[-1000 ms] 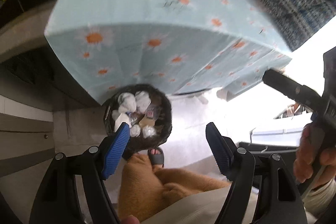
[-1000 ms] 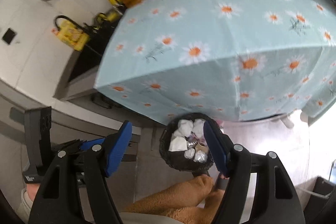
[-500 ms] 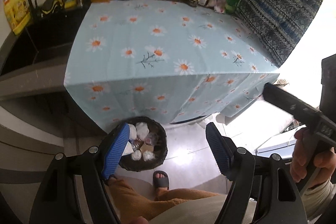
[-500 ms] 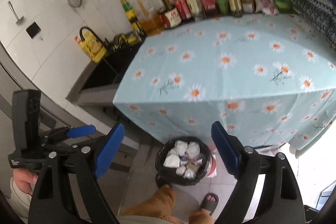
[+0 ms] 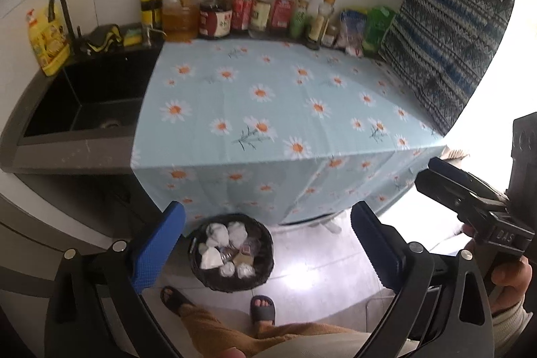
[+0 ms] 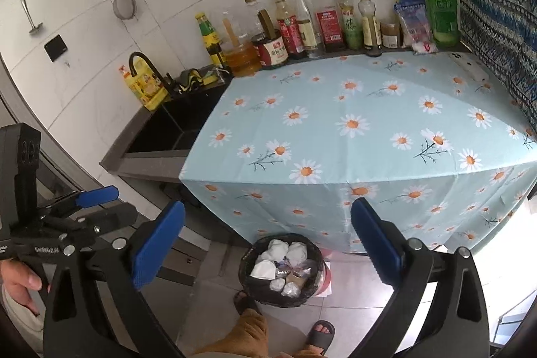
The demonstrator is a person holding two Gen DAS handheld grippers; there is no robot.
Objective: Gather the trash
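- Both the left gripper [image 5: 265, 244] and right gripper [image 6: 266, 244] have just opened wide, empty.
- Bin [image 5: 231, 252] is full, counter [image 5: 268, 103] bare; scan it before lowering.

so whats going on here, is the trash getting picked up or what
A person stands at the counter with a gripper in each hand. The left gripper and right gripper are both open and empty, their fingers having just spread. The wicker bin on the floor holds crumpled tissues and wrappers. No trash shows on the daisy tablecloth.
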